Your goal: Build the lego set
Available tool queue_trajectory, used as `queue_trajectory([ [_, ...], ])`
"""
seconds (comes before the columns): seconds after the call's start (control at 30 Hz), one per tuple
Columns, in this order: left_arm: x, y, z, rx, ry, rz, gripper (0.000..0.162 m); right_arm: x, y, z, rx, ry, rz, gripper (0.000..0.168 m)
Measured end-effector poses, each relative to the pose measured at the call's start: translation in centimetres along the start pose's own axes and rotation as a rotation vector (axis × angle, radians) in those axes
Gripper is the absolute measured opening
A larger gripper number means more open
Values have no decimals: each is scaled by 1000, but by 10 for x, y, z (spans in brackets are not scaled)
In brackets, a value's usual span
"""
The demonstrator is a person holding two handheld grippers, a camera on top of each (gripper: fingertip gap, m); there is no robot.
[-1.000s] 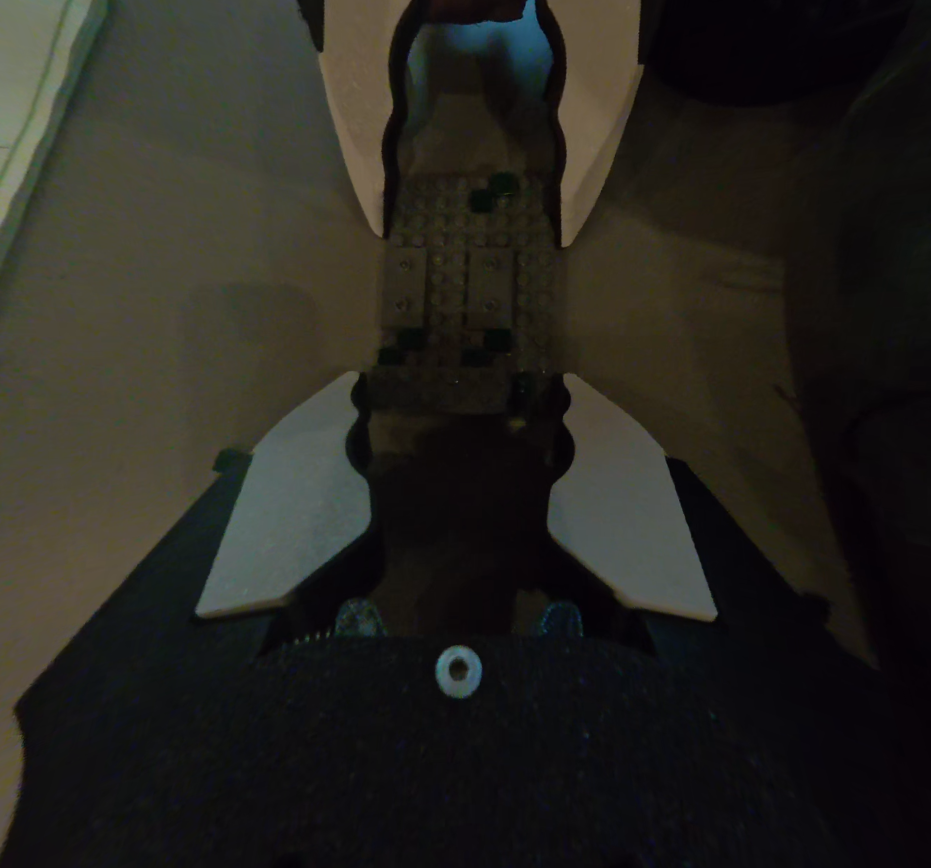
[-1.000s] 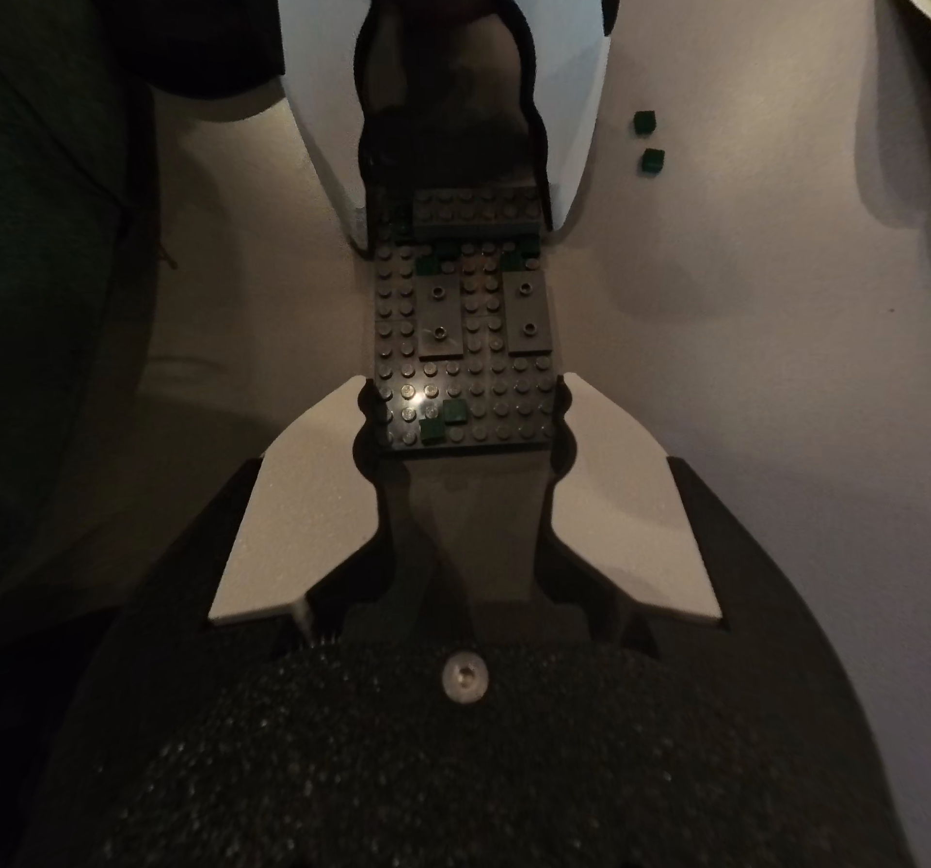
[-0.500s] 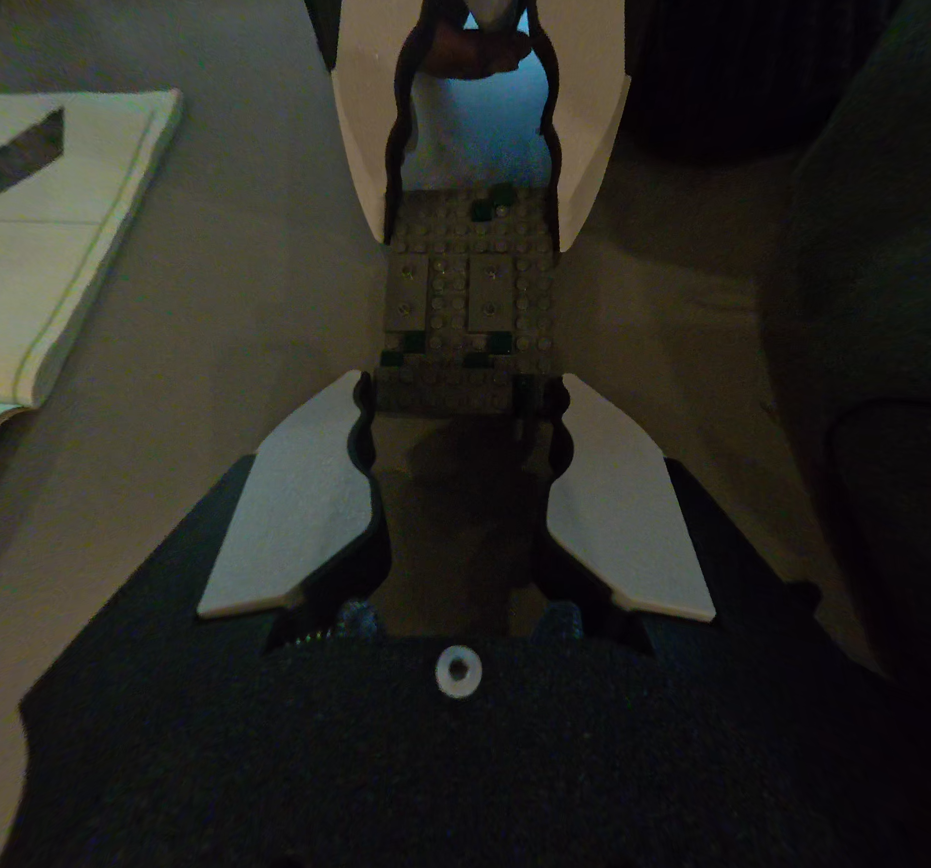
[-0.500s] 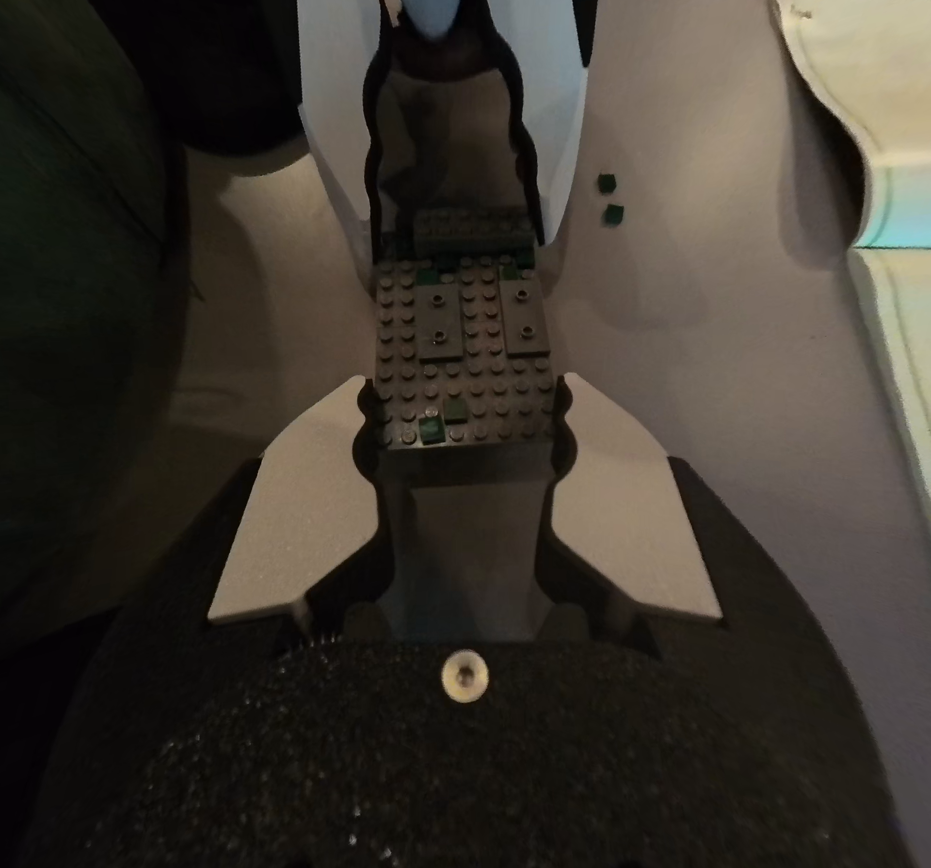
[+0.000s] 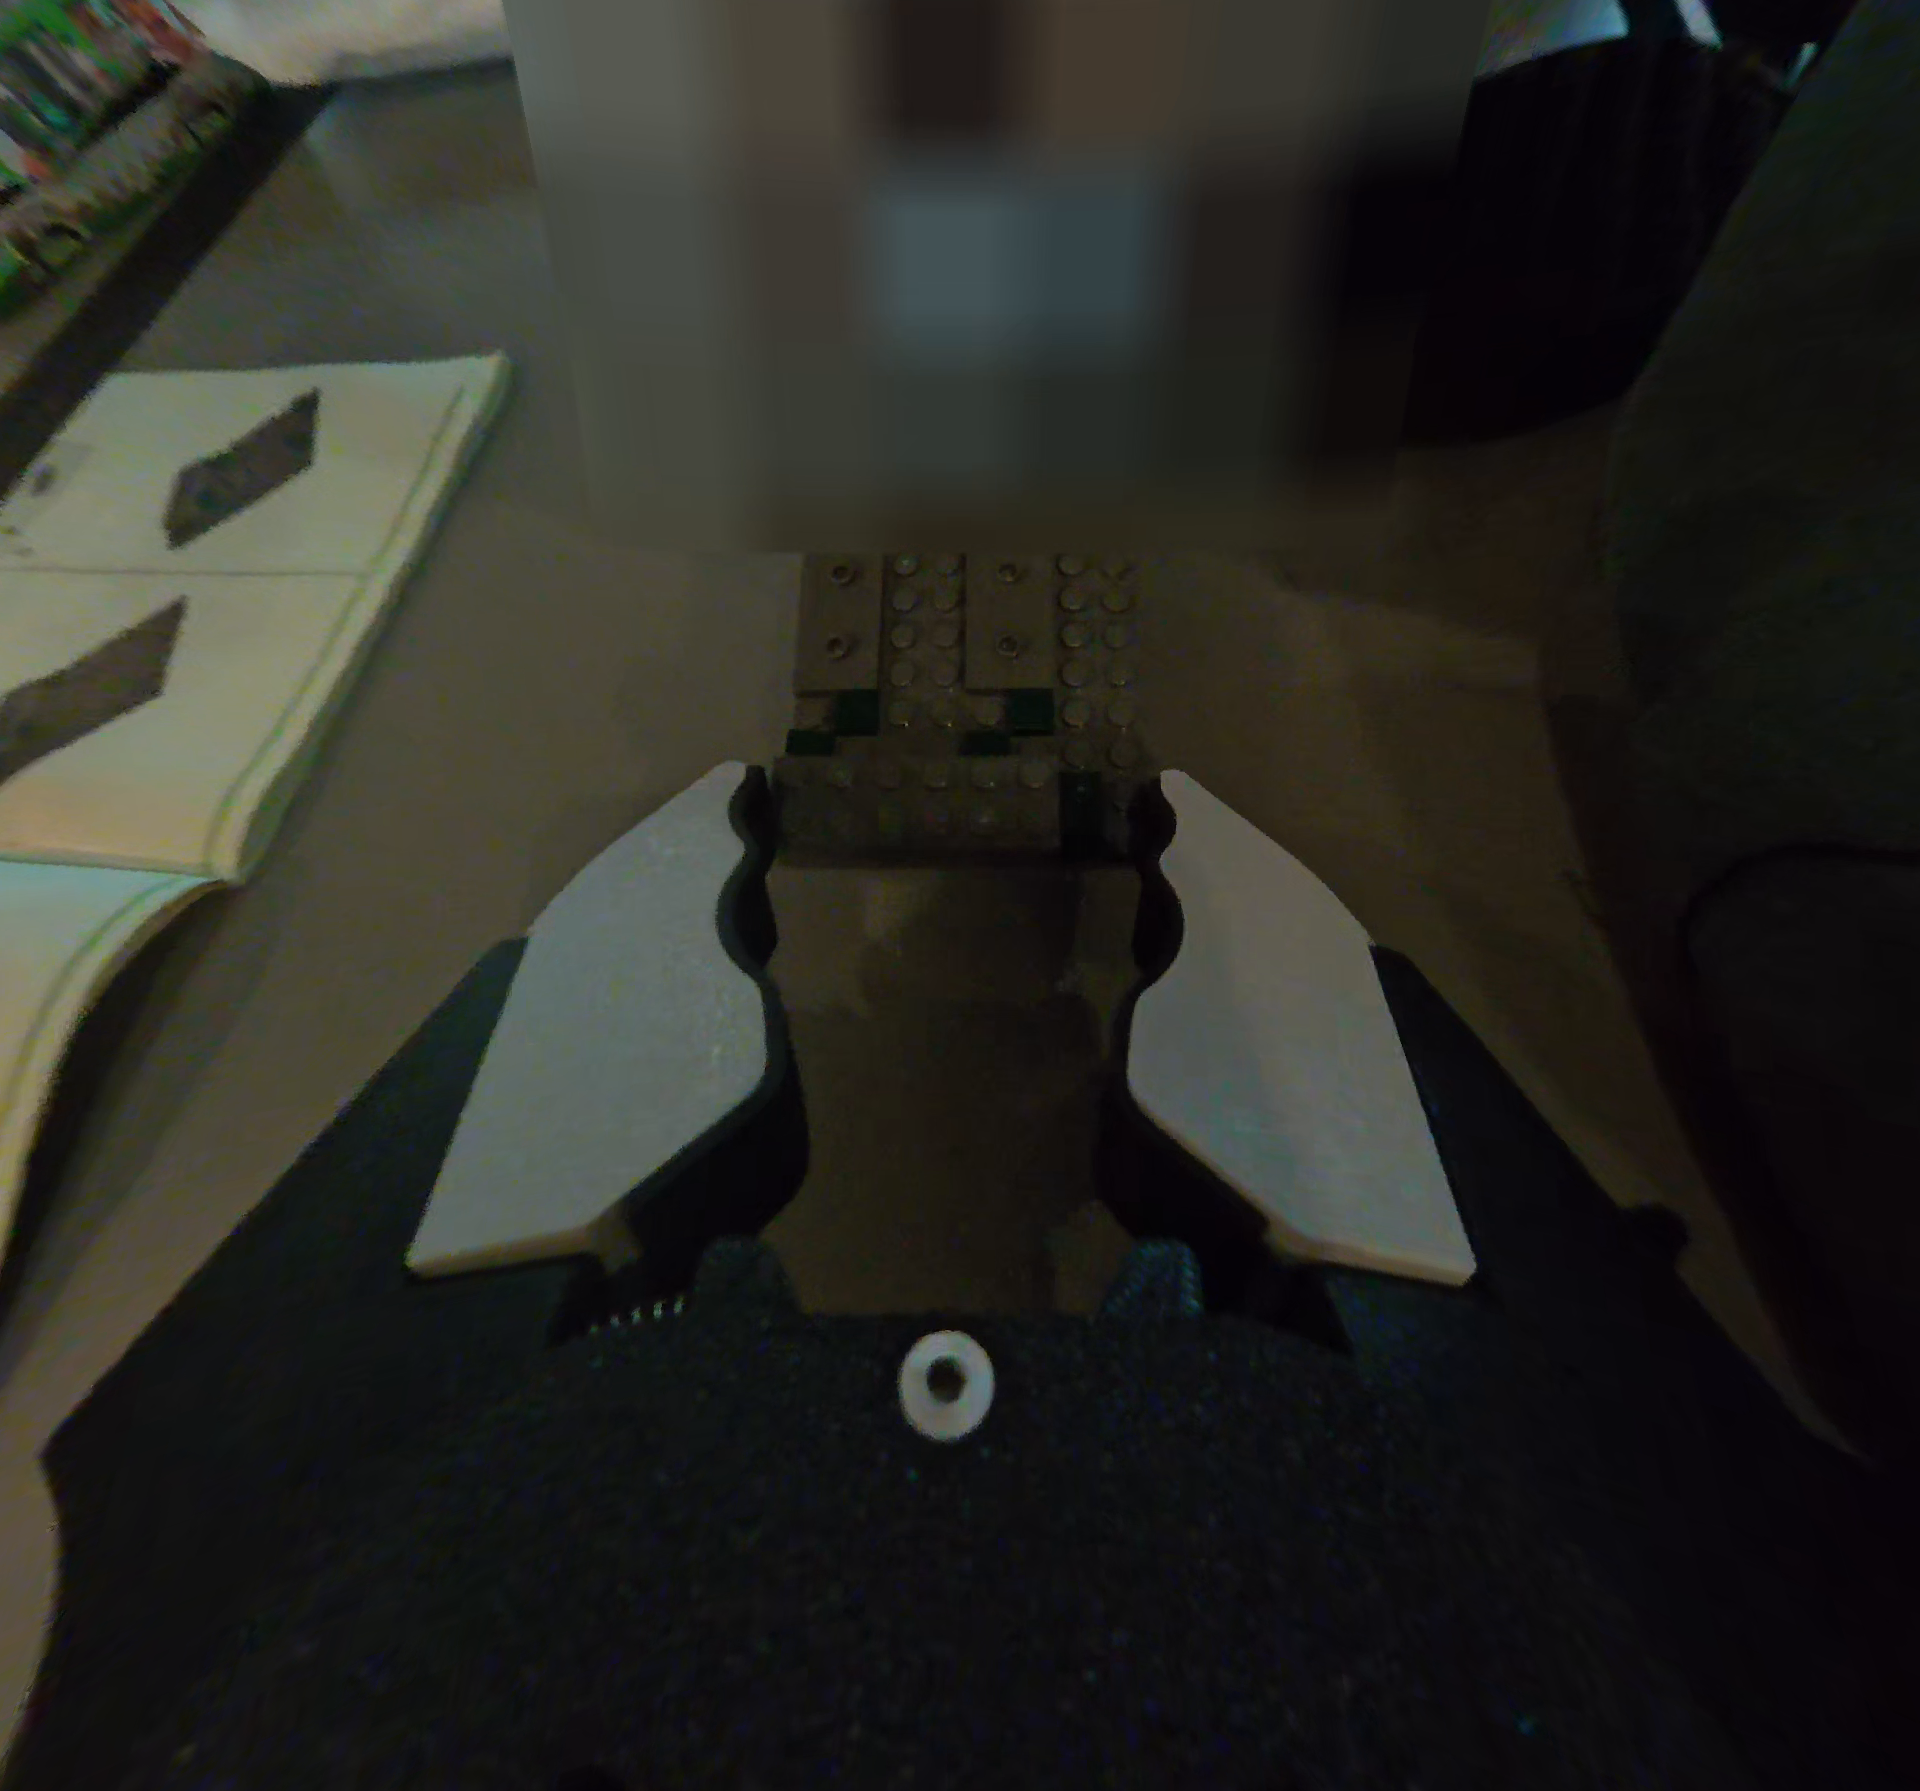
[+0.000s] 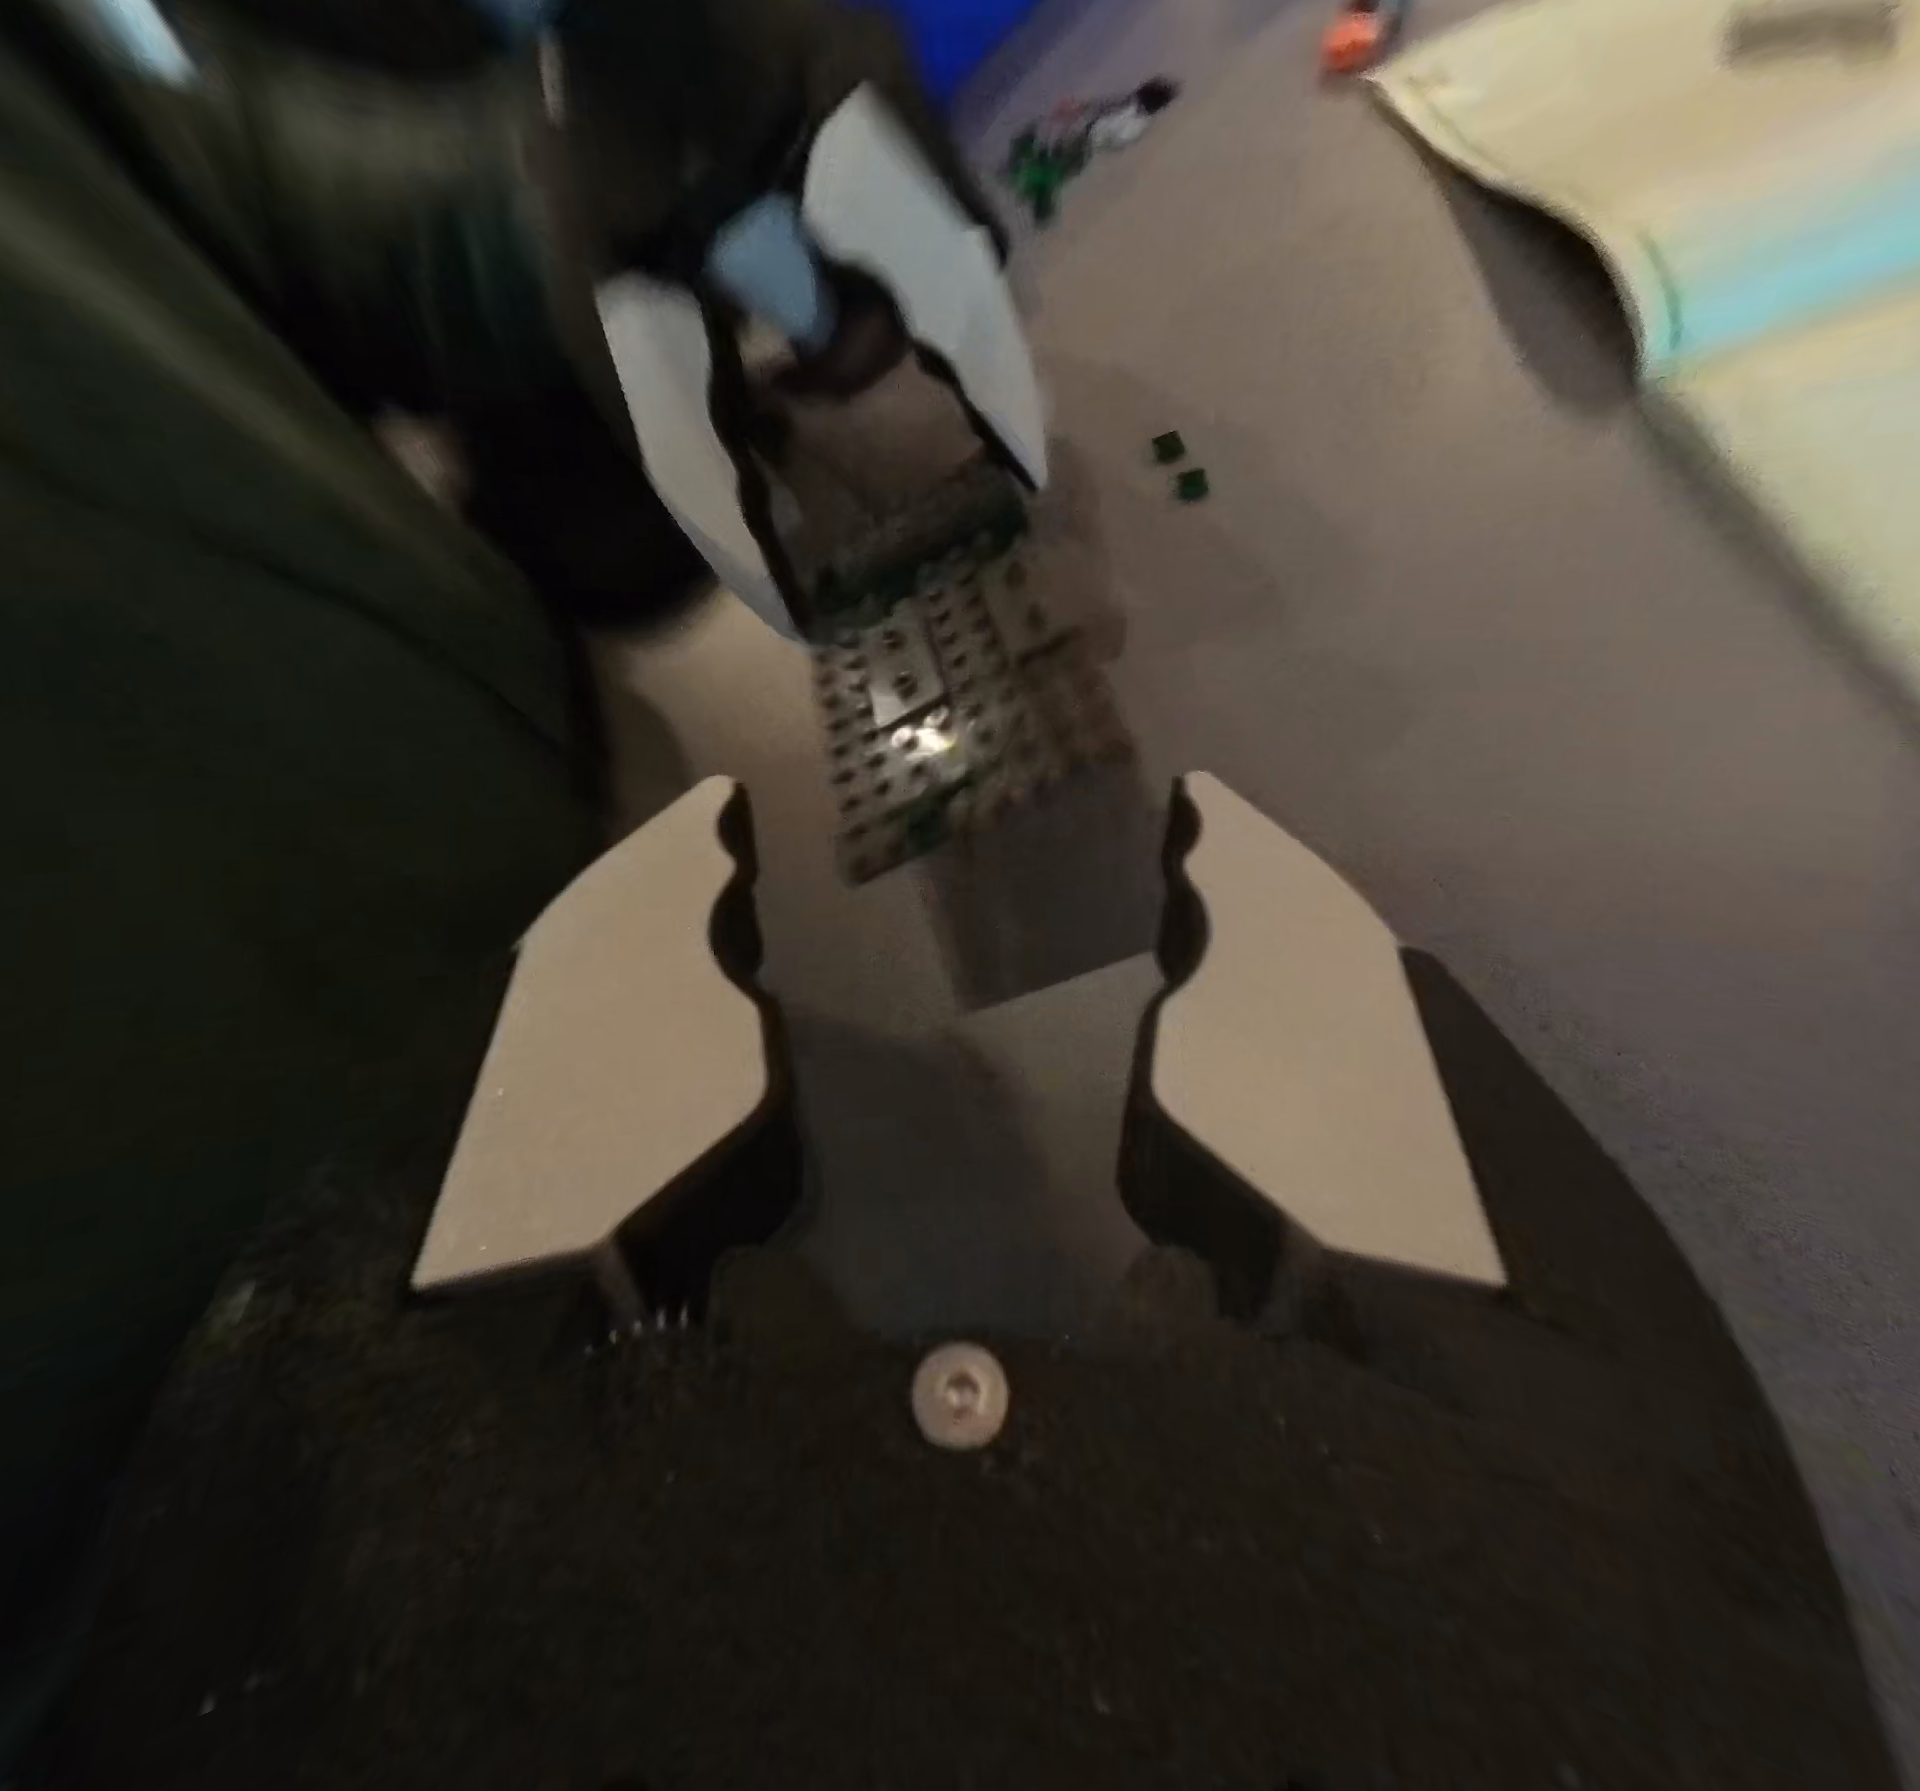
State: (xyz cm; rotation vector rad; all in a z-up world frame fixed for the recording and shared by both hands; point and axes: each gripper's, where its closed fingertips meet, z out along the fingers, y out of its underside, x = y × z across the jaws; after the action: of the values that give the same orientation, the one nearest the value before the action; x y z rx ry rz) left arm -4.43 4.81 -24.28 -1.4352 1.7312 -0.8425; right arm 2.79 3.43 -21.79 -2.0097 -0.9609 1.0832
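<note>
A dark grey studded plate carries two smooth grey tiles and a few small green pieces. My left gripper is shut on its near end, and a blurred patch hides its far end. In the motion-blurred right wrist view the plate lies tilted ahead of my right gripper. That gripper is open, with its fingers apart from the plate's edges. The left gripper shows beyond, gripping the plate's far end.
An open instruction booklet lies left of the plate and also shows in the right wrist view. Two small green pieces lie on the table. Loose pieces lie farther back. A dark round container stands at the back right. Some 9 cm of space lies between my two pairs of fingers.
My right gripper has let go of the plate and drawn back, and its view has swung. My left gripper still holds the plate, and its view has tilted up.
</note>
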Motion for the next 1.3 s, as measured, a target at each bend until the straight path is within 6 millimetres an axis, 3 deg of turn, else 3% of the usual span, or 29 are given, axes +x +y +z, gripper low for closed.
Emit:
queue_trajectory([
  [0.17,-1,-8,-4,11,-23,11,68,-5,-2,-12,194,-144,581,52],
  [0.3,1,-18,-5,32,-30,17,68,-9,4,-5,265,-166,812,36],
  [0.5,1,-24,-7,34,-38,32,68,-13,-4,-4,344,-205,875,20],
  [1.3,0,-28,-10,38,-64,47,68,-16,-9,-3,392,-228,872,8],
])
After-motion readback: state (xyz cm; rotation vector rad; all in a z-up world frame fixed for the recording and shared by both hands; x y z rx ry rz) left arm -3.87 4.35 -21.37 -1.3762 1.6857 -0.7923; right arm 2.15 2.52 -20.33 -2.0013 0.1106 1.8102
